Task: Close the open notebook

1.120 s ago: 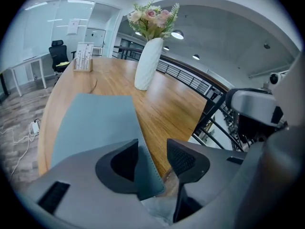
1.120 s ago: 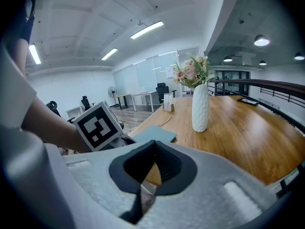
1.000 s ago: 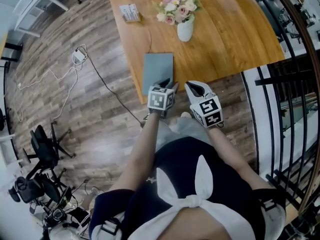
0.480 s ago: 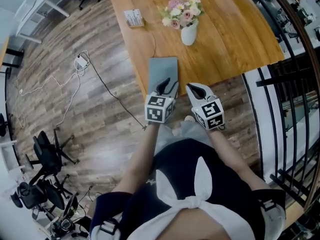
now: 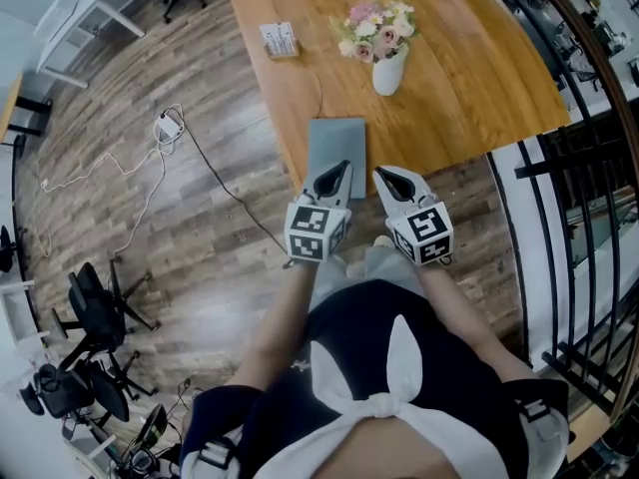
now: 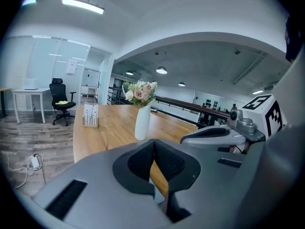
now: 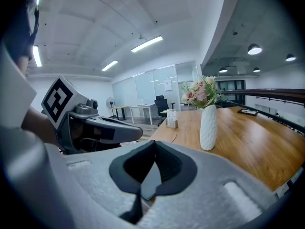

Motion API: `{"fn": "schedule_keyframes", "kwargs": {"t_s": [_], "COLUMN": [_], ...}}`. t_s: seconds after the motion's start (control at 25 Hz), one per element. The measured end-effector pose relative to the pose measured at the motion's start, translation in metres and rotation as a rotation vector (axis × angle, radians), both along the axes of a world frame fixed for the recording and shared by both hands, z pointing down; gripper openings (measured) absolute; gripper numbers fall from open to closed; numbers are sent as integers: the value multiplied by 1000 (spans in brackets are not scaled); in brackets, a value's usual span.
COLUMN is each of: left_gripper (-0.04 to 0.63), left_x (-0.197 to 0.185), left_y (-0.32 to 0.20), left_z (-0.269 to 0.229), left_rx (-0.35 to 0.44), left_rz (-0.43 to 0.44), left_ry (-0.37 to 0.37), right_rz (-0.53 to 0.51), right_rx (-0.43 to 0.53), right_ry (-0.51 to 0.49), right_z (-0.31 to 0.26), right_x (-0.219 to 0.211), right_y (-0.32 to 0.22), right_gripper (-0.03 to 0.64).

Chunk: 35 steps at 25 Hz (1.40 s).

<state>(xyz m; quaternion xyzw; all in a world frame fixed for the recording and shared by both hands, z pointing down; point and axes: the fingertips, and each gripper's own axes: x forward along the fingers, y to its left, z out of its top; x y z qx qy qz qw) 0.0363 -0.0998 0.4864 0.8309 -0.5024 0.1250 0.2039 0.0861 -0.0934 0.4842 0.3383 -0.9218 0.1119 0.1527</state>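
Observation:
The notebook lies closed on the wooden table, grey cover up, by the near edge. My left gripper hovers over the notebook's near end, shut with nothing in it. My right gripper hangs just right of it, off the notebook's near right corner, also shut and empty. In the left gripper view the left gripper points across the table toward the vase. In the right gripper view a strip of the notebook shows below the right gripper, whose pads meet.
A white vase of flowers stands mid-table beyond the notebook. A small card holder sits at the far left corner. A cable and power adapter lie on the floor to the left. A black railing runs along the right.
The left gripper's jaws, open at the notebook's near edge a second ago, have shut. Both grippers have risen and drawn back a little from the notebook.

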Motion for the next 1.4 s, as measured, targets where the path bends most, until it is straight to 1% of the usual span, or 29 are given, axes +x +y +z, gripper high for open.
{"fn": "schedule_keyframes", "kwargs": {"t_s": [0.28,0.48,0.68,0.96,1.2,1.4], "left_gripper": [17,17,17,17,17,17], "left_x": [-8,-11,-18,-28,-41,-58], "left_y": [11,16,19,18,20,18], "left_z": [-3,-4,-2,-5,-2,-4], "left_rx": [1,7,-1,14,15,16], "left_rz": [38,47,54,62,80,69], "left_ry": [-25,-14,-23,6,-6,0], "right_rz": [-1,6,7,15,30,31], "right_rx": [5,7,3,-11,-7,-6], "right_ry": [-15,-10,0,15,21,31], "right_z": [-9,-9,-7,-1,-2,-1], "right_x": [-14,-20,-27,-38,-50,-64], "right_y": [9,12,17,22,22,25], "right_gripper": [-3,-3,-3,-3,-3,-3]}}
